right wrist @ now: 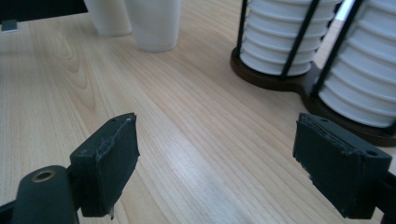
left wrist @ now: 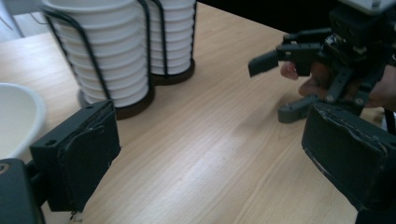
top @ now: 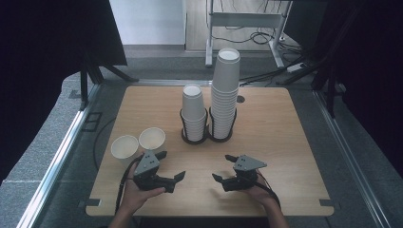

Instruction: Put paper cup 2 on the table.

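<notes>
1. Here, the left tool (top: pixel 170 165) lies low over the near left part of the light wooden bench (top: pixel 280 137), held in the person's left hand (top: pixel 138 192), its two black jaws pointing toward the middle of the bench.
2. Its jaws stand apart with only bare wood between them; nothing is gripped.
3. Just beyond the left tool stand two loose white paper cups: the nearer-left one (top: pixel 124 148) and its neighbour (top: pixel 152 139), side by side and upright, mouths up.
4. In the left gripper view, the rim of one white cup (left wrist: pixel 16 116) shows just beside the left jaw, close to it; whether they touch I cannot tell.
5. The right tool (top: pixel 223 167) rests in the person's right hand (top: pixel 256 192) over the near right part of the bench, jaws pointing toward the left tool and well apart from it.
6. Its jaws are likewise spread, empty, with wood grain showing between them.
7. A black wire double cup holder (top: pixel 207 137) sits at the bench's centre, carrying a short stack of white paper cups (top: pixel 193 107) on its left and a much taller stack (top: pixel 225 90) on its right.
8. In the right gripper view, the two loose cups (right wrist: pixel 154 23) stand at the far left and the holder (right wrist: pixel 299 84) at the right.
</notes>
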Tool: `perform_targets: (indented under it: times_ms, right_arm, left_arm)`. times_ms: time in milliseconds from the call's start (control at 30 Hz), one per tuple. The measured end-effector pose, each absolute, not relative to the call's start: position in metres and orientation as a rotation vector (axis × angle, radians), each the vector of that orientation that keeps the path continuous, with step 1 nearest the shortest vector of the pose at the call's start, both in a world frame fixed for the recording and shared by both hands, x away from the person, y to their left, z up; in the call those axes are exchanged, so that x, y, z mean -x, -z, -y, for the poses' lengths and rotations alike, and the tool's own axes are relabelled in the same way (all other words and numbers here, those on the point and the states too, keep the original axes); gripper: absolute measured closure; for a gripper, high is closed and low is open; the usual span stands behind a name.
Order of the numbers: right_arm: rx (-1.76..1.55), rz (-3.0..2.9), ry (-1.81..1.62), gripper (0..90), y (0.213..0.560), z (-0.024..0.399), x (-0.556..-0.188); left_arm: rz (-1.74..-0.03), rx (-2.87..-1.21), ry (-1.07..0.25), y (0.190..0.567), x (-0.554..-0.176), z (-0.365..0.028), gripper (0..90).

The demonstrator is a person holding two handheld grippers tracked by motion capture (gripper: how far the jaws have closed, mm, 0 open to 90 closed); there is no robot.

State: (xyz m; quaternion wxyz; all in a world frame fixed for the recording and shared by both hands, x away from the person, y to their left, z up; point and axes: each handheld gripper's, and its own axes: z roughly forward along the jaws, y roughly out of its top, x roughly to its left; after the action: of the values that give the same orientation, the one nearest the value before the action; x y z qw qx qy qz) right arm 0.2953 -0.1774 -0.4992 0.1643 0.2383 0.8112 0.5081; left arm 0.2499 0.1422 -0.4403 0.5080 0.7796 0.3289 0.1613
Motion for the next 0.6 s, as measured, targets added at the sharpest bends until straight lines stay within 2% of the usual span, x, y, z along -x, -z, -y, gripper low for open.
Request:
perform_targets:
  times_ms: [233,600]
  right_arm:
    - [-0.716,-2.273,-1.468,14.6,0.496,0.189,-0.296]
    - [-0.727,-2.261,-1.479,14.7,0.495,0.193,-0.295]
  left_arm:
    - [-0.763,-1.919,-0.346,0.452,-0.254,-0.128,4.7]
    - [-0.765,-1.926,-0.342,0.454,-0.257,-0.129,5.1]
